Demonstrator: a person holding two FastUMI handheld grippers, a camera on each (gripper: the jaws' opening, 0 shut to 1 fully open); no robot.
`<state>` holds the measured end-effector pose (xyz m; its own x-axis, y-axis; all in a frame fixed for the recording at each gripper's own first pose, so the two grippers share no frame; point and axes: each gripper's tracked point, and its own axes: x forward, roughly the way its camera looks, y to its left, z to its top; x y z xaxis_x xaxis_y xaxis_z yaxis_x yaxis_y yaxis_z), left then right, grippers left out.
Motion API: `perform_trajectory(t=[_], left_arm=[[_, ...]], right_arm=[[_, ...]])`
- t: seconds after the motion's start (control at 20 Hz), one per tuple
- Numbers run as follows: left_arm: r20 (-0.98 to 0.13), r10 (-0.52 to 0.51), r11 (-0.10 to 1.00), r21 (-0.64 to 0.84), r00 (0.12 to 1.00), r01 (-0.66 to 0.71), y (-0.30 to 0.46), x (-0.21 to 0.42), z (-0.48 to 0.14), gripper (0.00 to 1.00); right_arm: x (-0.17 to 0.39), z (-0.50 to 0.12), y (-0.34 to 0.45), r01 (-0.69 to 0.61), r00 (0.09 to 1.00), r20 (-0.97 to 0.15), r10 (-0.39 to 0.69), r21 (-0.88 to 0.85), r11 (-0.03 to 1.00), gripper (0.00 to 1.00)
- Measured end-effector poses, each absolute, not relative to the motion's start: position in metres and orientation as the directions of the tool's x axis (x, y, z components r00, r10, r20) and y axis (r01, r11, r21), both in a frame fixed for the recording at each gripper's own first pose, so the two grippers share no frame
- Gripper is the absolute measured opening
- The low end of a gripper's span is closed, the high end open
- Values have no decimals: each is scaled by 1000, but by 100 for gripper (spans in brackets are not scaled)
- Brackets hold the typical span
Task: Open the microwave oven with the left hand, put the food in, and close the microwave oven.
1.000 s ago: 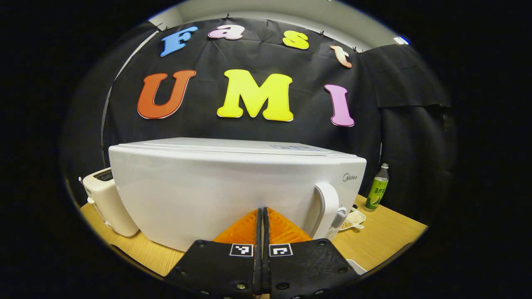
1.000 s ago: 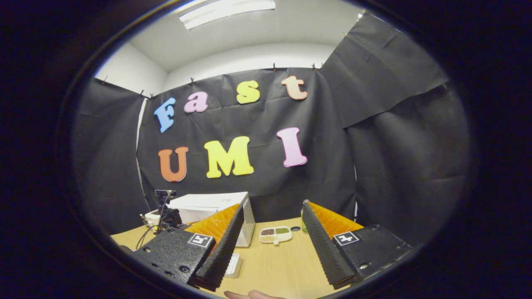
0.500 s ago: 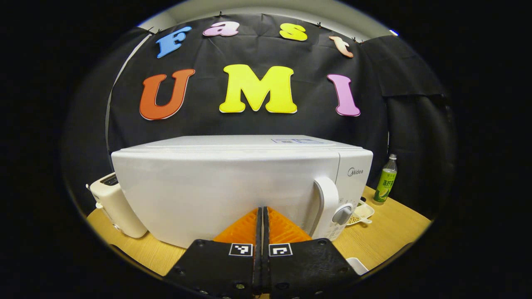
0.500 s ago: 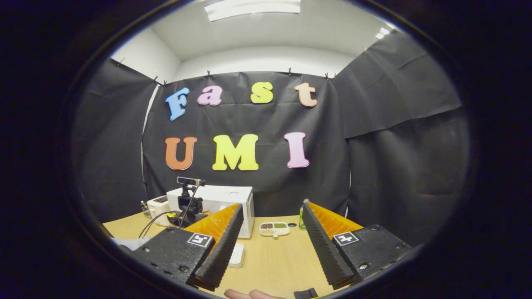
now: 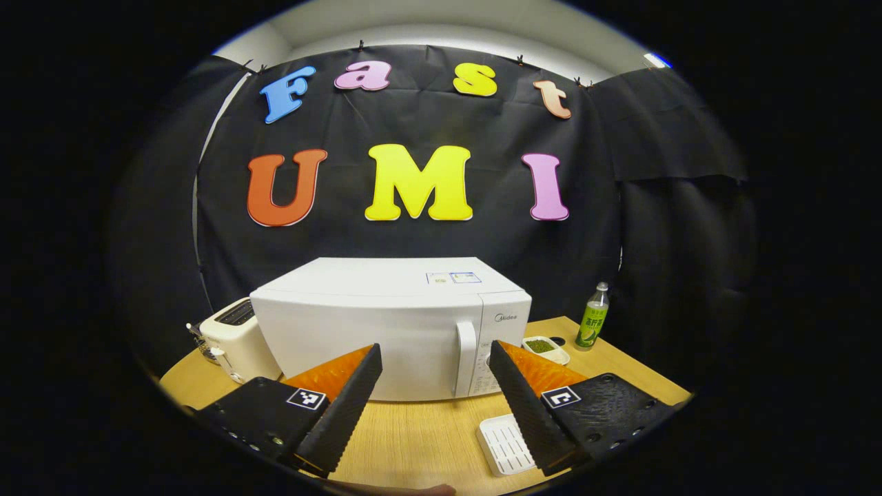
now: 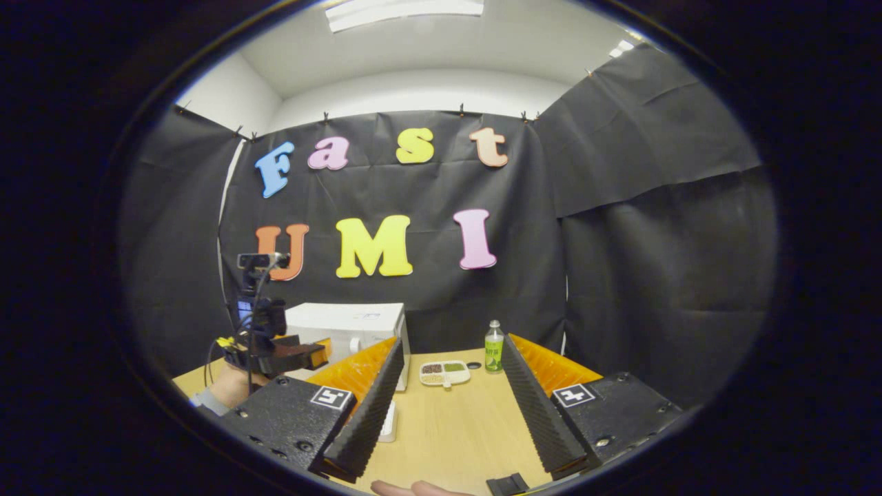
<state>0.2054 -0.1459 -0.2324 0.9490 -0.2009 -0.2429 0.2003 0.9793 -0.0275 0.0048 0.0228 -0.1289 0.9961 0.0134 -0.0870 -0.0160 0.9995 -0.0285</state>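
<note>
The white microwave (image 5: 390,329) sits shut in the middle of the picture on the bench (image 5: 413,441), both grippers' jaws are wide apart holding nothing, so I think the left gripper (image 5: 434,386) must next grab the door handle (image 5: 466,358) (nothing's open yet).

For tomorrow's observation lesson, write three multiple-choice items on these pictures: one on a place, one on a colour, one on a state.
1. Where does the cream toaster stand in the left gripper view?
A. left of the white box-shaped microwave oven
B. on top of it
C. right of it

2. What colour is the plastic bottle's label?
A. red
B. green
C. blue

3. How is the microwave's door?
A. wide open
B. removed
C. closed

Key: 1 A, it stands by the oven's left side; 2 B, green wrap; 3 C, the door with its white handle lies flush.
</note>
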Motion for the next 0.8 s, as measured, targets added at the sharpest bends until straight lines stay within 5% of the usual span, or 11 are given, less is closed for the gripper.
perform_trajectory(t=[0.05,0.1,0.2,0.25,0.3,0.35,0.45,0.5,0.55,0.6,0.8], left_arm=[[-251,-198,980,-40,947,194,-144,193,-223,89],[-251,-193,981,-48,949,187,-140,182,-211,98],[-226,-202,979,-57,953,194,-134,161,-185,98],[-224,-198,980,-53,954,191,-129,147,-177,98],[-228,-174,985,-37,958,170,-121,133,-169,98],[-225,-140,990,-10,964,142,-111,121,-161,98],[-184,-125,992,3,975,128,-104,95,-137,98],[-161,-129,991,-4,978,130,-102,82,-126,98],[-149,-131,991,-14,980,131,-97,69,-118,97],[-144,-136,991,-18,980,135,-94,58,-112,100],[-102,-128,992,-14,987,127,-80,20,-90,97]], right_arm=[[4,-132,20,-7,995,-97,4,-25,1000,91],[4,-135,18,4,994,-107,-7,-25,1000,91],[-5,-131,10,21,995,-100,-23,-24,999,91],[-8,-131,8,28,995,-94,-30,-25,999,80],[-11,-129,7,35,995,-91,-38,-28,999,80],[-14,-129,6,39,995,-89,-42,-31,999,91],[-19,-122,5,47,996,-76,-49,-26,999,91],[-20,-119,6,49,996,-69,-50,-23,999,80],[-23,-116,6,49,997,-63,-50,-23,999,80],[-26,-113,7,48,997,-58,-50,-26,999,91],[-32,-108,6,52,997,-48,-54,-39,998,91]])
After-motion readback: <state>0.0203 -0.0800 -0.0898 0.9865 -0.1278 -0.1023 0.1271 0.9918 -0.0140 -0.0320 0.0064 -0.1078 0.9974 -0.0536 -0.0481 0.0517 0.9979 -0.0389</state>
